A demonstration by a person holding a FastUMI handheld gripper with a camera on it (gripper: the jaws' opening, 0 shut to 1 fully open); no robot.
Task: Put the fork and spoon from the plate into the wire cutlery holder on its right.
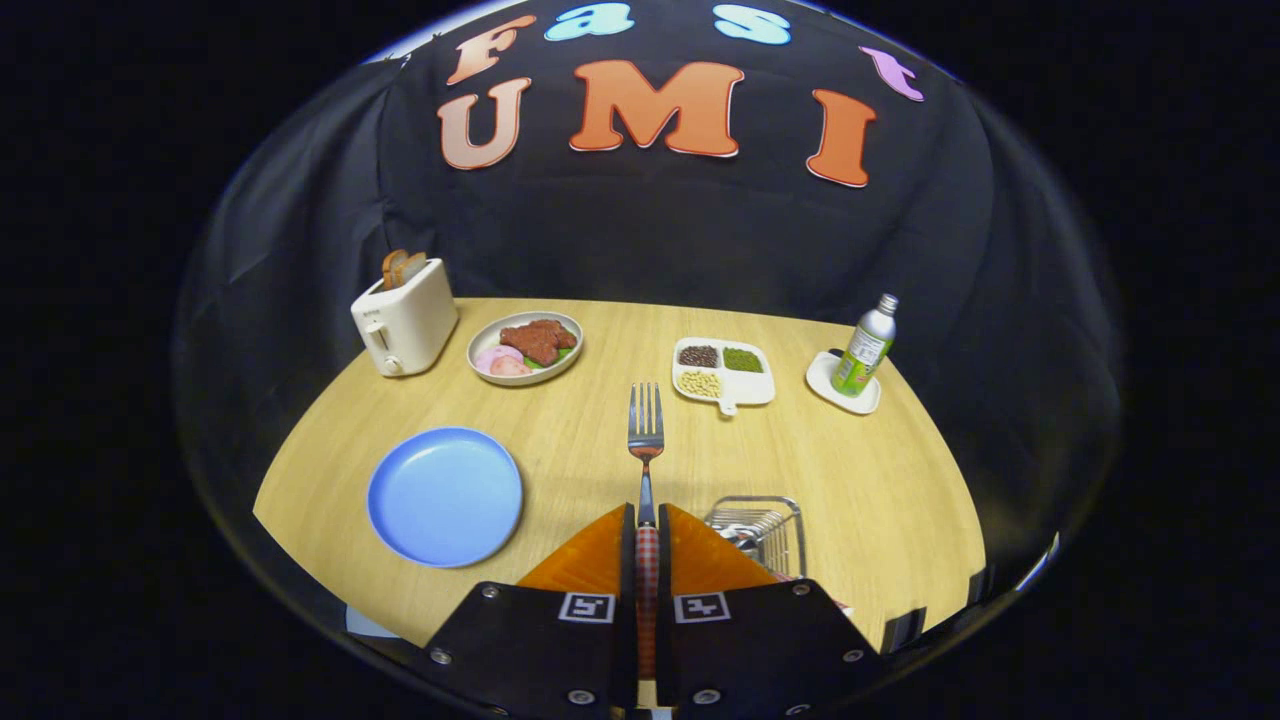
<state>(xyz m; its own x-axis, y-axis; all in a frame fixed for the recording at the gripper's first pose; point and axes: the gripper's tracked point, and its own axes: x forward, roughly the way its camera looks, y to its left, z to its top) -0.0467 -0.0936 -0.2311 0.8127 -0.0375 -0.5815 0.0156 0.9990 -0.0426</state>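
We see a pale wood-grain desk, a round blue plate, a wire cutlery holder beside our jaws, which clamp the checked handle of the steel fork, tines pointing straight ahead.

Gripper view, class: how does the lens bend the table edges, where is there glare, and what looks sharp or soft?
In the gripper view, the fisheye bows the table edges into curves; the fork, clamped by its checked handle in the gripper, is sharp with a bright glint on its tines; the blue plate shows a soft sheen; the wire holder is partly hidden behind the fingers.
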